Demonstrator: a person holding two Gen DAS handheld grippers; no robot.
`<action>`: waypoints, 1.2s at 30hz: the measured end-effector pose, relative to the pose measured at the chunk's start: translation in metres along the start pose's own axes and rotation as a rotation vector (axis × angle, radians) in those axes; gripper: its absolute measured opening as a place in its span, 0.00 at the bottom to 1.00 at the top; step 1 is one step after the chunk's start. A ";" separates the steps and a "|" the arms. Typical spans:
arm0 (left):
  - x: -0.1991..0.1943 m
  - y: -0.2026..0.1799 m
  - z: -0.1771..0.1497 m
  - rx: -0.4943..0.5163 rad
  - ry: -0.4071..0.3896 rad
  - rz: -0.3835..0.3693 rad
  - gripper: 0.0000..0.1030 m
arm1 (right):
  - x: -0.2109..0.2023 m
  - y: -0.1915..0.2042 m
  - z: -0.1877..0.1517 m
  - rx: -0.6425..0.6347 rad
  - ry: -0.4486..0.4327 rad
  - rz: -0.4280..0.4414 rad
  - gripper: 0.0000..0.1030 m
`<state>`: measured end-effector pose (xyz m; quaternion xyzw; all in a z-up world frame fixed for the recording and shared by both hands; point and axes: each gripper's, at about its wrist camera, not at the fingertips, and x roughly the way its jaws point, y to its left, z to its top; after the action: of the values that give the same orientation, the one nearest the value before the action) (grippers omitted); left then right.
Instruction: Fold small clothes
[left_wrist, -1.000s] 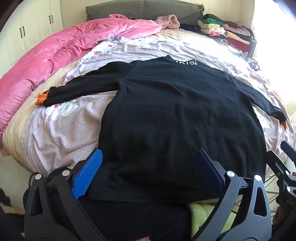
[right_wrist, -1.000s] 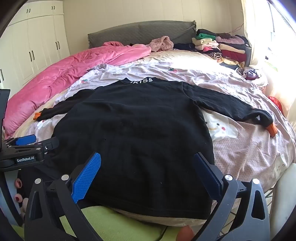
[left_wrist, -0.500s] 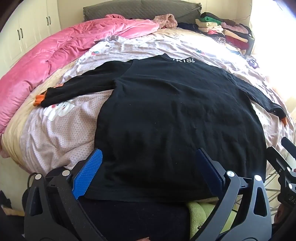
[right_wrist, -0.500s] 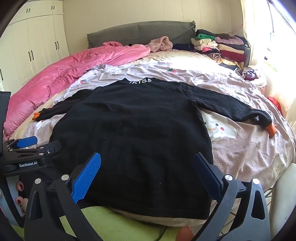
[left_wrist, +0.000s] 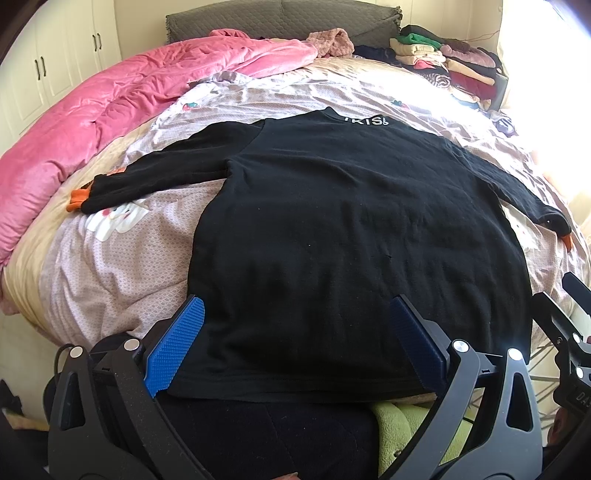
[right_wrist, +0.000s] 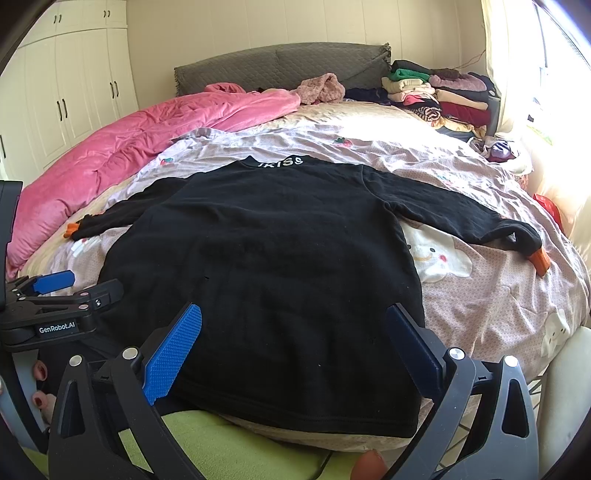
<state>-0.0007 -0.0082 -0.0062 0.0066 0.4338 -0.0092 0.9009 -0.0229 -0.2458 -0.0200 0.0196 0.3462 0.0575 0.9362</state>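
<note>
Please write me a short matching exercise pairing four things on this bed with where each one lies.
Things:
1. black sweater
2. pink quilt
3. stack of folded clothes
4. orange cuff

Places:
a. far right corner, by the headboard
b. bunched along the left side of the bed
c. end of the sleeve stretched out to the right
d. spread flat in the middle, collar away from the cameras

Pairs: 1-d, 2-b, 3-a, 4-c

Both wrist cameras look from the bed's foot toward the headboard, sharing the sweater
</note>
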 end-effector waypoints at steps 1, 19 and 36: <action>0.000 0.000 0.000 0.001 -0.001 0.001 0.91 | 0.000 0.000 0.000 0.000 -0.001 0.000 0.96; -0.001 0.000 0.001 -0.001 -0.004 0.002 0.91 | -0.001 0.001 0.000 -0.006 0.000 0.001 0.96; 0.002 -0.001 0.001 0.010 -0.005 0.004 0.91 | 0.006 -0.001 -0.002 0.003 0.014 0.006 0.96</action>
<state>0.0011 -0.0098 -0.0071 0.0121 0.4315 -0.0096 0.9020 -0.0198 -0.2463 -0.0253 0.0217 0.3527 0.0598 0.9336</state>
